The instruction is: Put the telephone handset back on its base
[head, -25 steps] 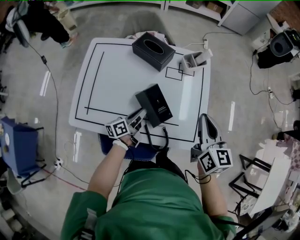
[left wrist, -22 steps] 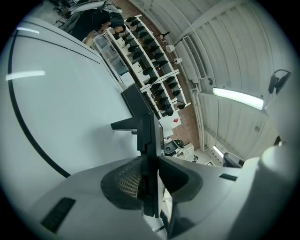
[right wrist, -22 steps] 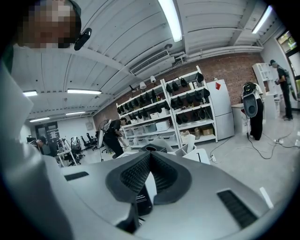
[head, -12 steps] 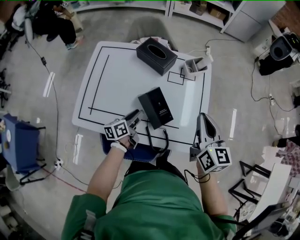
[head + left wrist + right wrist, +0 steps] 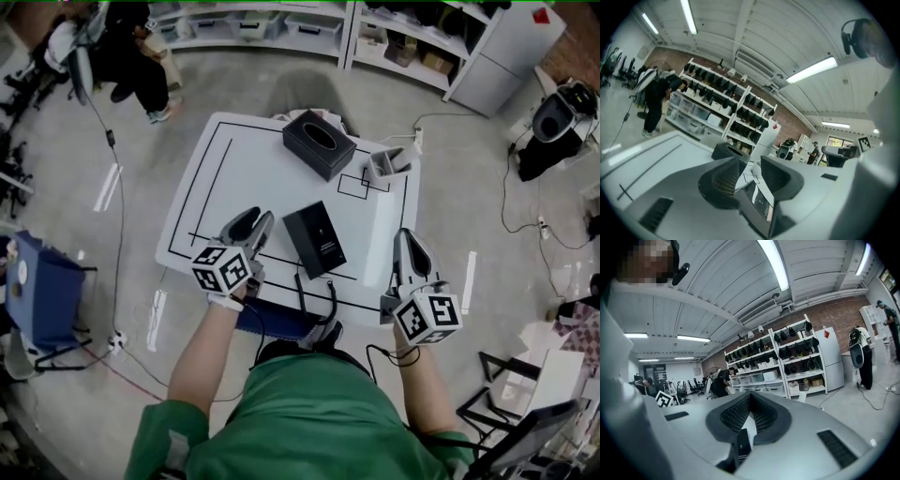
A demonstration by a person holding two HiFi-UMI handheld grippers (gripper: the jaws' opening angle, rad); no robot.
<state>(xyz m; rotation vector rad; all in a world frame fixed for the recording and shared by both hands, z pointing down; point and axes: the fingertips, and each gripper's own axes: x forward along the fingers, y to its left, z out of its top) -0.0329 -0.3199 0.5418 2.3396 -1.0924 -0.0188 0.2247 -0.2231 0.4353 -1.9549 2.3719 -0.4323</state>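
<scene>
Head view: one telephone [image 5: 315, 239], one tissue box [image 5: 320, 143]; left gripper [image 5: 251, 219] released, right gripper [image 5: 406, 236] clenched, both empty.

One telephone [image 5: 315, 239], one tissue box [image 5: 320, 142], one grey holder [image 5: 387, 163], one table [image 5: 234, 178].

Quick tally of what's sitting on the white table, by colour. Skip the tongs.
Black: 2 (tissue box, telephone)
Grey: 1 (small open holder)
Total: 3
</scene>
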